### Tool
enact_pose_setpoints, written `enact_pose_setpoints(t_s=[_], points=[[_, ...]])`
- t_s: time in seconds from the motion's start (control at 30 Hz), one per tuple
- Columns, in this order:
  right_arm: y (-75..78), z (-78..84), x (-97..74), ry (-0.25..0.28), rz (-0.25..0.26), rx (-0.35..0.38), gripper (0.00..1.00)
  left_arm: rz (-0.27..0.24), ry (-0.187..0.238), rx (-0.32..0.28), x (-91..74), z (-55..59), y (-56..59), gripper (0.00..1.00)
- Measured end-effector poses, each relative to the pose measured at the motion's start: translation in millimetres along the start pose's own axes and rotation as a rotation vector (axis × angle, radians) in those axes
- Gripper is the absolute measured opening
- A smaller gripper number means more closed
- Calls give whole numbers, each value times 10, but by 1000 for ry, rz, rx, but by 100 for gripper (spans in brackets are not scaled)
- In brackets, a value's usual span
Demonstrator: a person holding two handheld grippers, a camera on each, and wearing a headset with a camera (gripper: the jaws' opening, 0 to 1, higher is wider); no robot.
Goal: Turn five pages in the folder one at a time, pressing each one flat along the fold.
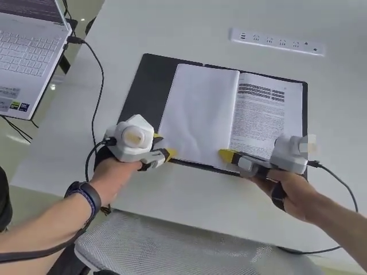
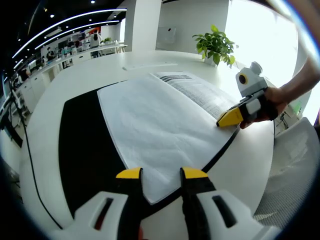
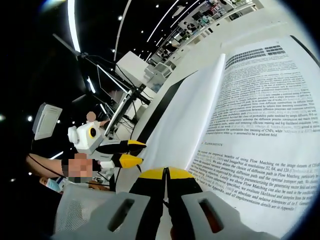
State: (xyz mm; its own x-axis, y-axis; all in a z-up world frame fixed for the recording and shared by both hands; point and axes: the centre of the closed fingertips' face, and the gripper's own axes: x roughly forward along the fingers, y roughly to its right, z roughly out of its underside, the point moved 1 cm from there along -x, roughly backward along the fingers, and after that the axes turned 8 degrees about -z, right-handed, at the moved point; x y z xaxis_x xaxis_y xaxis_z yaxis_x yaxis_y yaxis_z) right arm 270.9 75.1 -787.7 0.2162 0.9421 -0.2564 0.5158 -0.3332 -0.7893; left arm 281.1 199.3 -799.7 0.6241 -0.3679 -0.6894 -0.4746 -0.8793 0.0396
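A black folder (image 1: 143,80) lies open at the middle of a white table (image 1: 172,28). A blank page (image 1: 198,114) is spread over its left half and a printed page (image 1: 264,114) lies on its right.

The left gripper (image 1: 163,146) sits at the folder's 7 o'clock. Its yellow-tipped jaws are released and apart, holding nothing, and they point at the blank page's near corner.

The right gripper (image 1: 228,154) reaches in from 5 o'clock with its jaws clenched together. Its tip rests on the folder's near edge at 6 o'clock, at the foot of the fold. Whether any paper is caught between the jaws cannot be told. In the right gripper view the blank page bows up a little beside the fold.

A laptop (image 1: 28,51) stands at 10 o'clock on the table, and a black cable (image 1: 98,86) trails from it toward the left gripper. A power strip (image 1: 277,42) lies at 1 o'clock. A mesh chair (image 1: 172,246) shows below the table's near edge at 6 o'clock.
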Motion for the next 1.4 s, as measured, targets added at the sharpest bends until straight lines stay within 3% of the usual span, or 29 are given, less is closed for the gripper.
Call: enact_pose_setpoints(t_s=[0.33,0.77,1.07,1.23,1.4], points=[[-48,147,-58,7,-1,31,0,3,1,1,33,24,-32,27],[100,154,-67,15,12,45,0,7,-1,3,7,36,-20,27],[93,188,-80,-35,26,30,0,28,-37,-3,-5,16,9,32],[40,135,-158,-43,23,11,13,17,-31,-20,-42,-80,3,39],[52,86,-338,-85,81,-93,25,28,-19,-5,-108,-167,48,43]])
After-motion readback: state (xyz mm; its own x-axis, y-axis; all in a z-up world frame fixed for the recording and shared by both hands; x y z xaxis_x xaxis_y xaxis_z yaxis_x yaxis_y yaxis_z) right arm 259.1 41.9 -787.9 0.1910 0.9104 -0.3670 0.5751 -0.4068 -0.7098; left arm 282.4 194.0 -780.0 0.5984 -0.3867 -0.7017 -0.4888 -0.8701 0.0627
